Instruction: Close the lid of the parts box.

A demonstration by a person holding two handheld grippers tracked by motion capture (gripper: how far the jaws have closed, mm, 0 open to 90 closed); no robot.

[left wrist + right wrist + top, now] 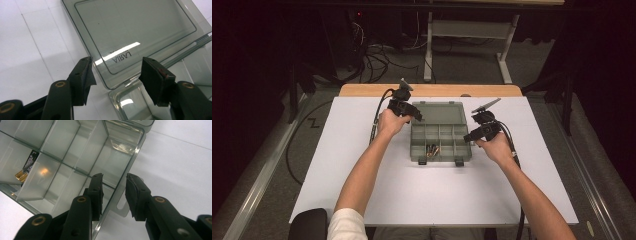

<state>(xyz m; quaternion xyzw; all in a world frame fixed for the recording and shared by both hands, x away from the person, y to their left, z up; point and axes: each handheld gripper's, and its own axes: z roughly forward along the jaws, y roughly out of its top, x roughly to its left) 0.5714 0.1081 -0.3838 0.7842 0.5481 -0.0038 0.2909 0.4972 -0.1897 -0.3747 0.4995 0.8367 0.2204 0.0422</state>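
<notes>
A clear compartment box [440,142] is lying open in the middle of the white counter [362,190], its lid [135,32] folded flat behind it. The left gripper [117,68] is hovering with jaws spread over the lid's near corner, touching nothing. The right gripper [113,192] is straddling the box's side wall, jaws partly spread. Batteries [26,168] are sitting in one compartment.

Probably lab: floor cables [377,62], workbench [472,30].
</notes>
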